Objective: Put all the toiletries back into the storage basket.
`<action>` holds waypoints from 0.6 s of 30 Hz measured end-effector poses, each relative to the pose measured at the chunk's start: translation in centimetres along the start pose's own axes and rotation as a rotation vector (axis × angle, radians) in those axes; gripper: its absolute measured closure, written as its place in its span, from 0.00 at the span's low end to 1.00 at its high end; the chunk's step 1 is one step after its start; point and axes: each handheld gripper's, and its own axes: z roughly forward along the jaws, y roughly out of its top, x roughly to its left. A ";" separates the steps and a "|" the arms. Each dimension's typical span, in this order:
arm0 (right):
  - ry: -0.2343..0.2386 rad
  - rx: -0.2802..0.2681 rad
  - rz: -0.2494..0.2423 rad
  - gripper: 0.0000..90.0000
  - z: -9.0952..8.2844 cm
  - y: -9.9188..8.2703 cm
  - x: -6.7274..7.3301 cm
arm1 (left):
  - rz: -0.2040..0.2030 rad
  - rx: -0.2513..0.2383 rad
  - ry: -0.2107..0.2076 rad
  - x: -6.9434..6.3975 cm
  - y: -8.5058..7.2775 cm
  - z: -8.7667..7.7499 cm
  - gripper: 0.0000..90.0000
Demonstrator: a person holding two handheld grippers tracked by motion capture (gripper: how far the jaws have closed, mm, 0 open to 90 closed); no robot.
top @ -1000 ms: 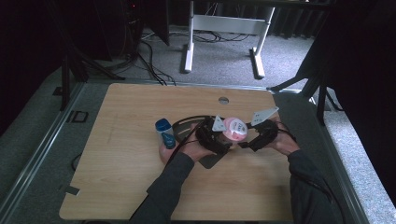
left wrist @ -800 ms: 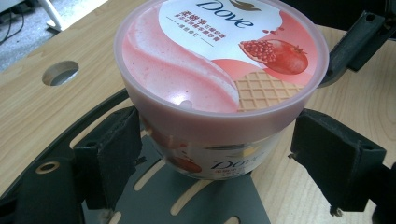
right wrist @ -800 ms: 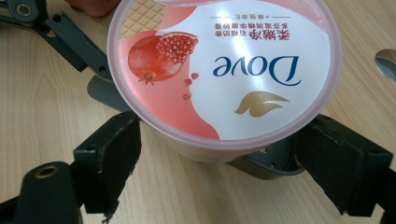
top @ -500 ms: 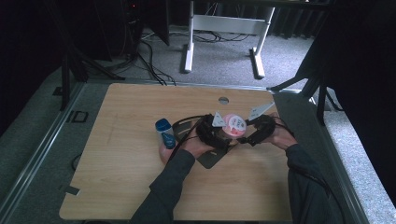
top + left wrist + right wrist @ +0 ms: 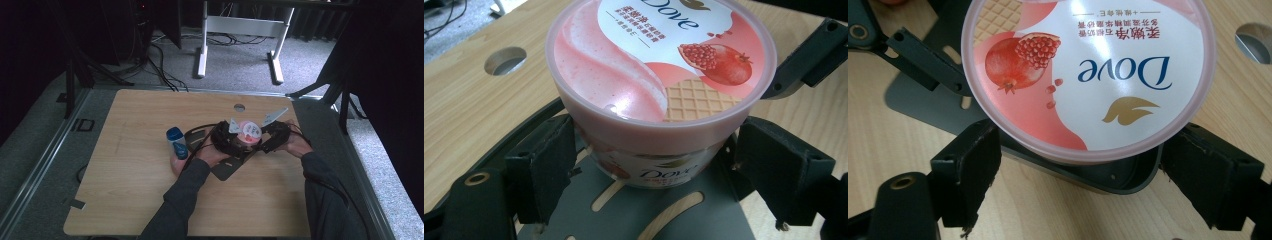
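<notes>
A pink Dove jar [image 5: 644, 165] with a pomegranate label on its lid [image 5: 1088, 70] stands at the table's middle [image 5: 248, 131]. My left gripper [image 5: 654, 172] is shut on the jar's body just under the lid, a black pad on each side. It reaches in from the left in the high view [image 5: 227, 141]. My right gripper [image 5: 1080, 175] comes from the opposite side [image 5: 268, 137]. Its jaws stand open, flanking the near edge of the lid. The lid's rim overlaps the pads [image 5: 968, 170], and no firm contact shows.
A blue bottle [image 5: 176, 142] lies on the wooden table [image 5: 125, 180] just left of my left hand. A round cable hole [image 5: 239, 107] sits behind the jar. A grey slotted plate [image 5: 227, 169] lies under the jar. White desk legs [image 5: 202, 45] stand beyond the table.
My right gripper has moved left, closing in on the jar until its jaws flank the lid. The left gripper and the jar have stayed nearly still.
</notes>
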 end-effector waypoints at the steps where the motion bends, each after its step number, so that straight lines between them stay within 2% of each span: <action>1: -0.002 0.010 -0.001 0.18 0.1 0.0 0.0 | 0.000 0.006 0.001 0.0 0.0 0.2 0.20; 6: -0.011 0.038 0.006 0.18 1.0 -0.3 -0.1 | -0.008 0.035 0.004 -0.1 -0.3 0.9 0.20; 10: -0.019 0.060 0.004 0.18 1.5 -0.4 -0.1 | -0.032 0.059 -0.018 0.1 -0.7 1.5 0.20; 14: -0.015 0.078 0.011 0.18 2.1 -0.7 0.0 | -0.026 0.085 -0.017 -0.1 -0.9 1.9 0.20; 18: -0.006 0.078 0.032 0.19 2.4 -0.9 0.0 | -0.047 0.091 -0.029 0.0 -1.2 2.0 0.20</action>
